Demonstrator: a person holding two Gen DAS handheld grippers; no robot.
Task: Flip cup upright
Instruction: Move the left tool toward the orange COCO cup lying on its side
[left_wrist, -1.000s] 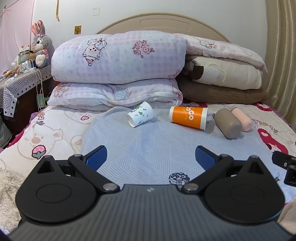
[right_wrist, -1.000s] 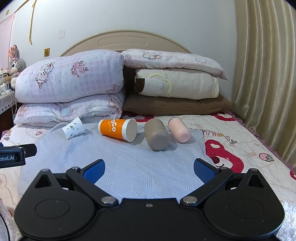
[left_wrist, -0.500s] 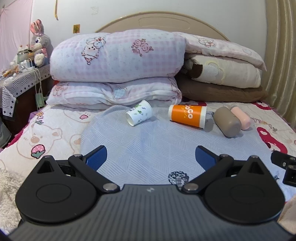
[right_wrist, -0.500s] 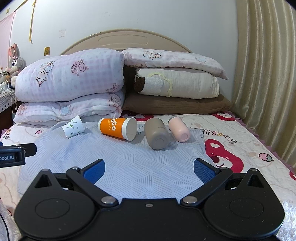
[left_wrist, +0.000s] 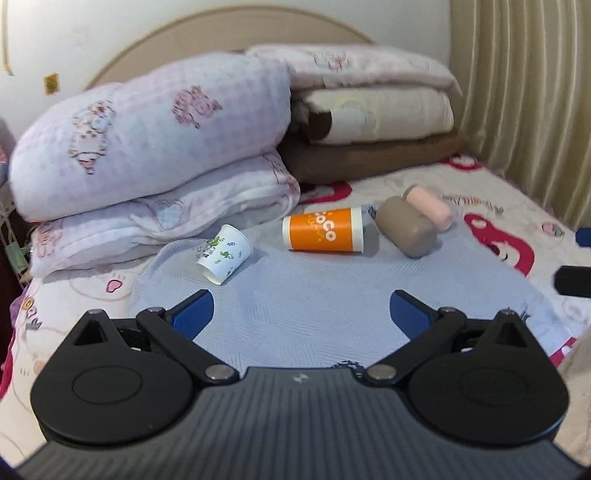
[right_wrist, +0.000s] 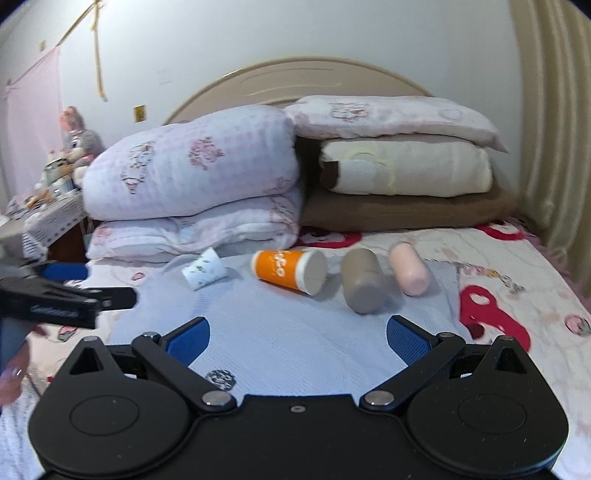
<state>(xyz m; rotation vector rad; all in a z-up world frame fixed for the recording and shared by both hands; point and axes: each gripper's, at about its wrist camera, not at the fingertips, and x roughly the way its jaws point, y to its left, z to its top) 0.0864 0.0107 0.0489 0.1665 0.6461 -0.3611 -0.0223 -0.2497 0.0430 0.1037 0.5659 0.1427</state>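
Several cups lie on their sides in a row on a light blue mat (left_wrist: 314, 295) on the bed: a small white paper cup with green print (left_wrist: 224, 254) (right_wrist: 204, 273), an orange and white cup (left_wrist: 323, 229) (right_wrist: 290, 271), a taupe cup (left_wrist: 406, 230) (right_wrist: 363, 280) and a pink cup (left_wrist: 430, 207) (right_wrist: 408, 270). My left gripper (left_wrist: 301, 314) is open and empty, short of the white cup. My right gripper (right_wrist: 298, 336) is open and empty, short of the orange and taupe cups. The left gripper also shows at the left edge of the right wrist view (right_wrist: 55, 295).
Stacked pillows and folded quilts (left_wrist: 155, 147) stand right behind the cups against the headboard. A curtain (right_wrist: 554, 147) hangs on the right. A cluttered side table with a stuffed rabbit (right_wrist: 79, 138) stands at the far left.
Both grippers have moved forward towards the cups, which now look larger. The left view has swung to the right and the right view to the left. The jaws stay open.
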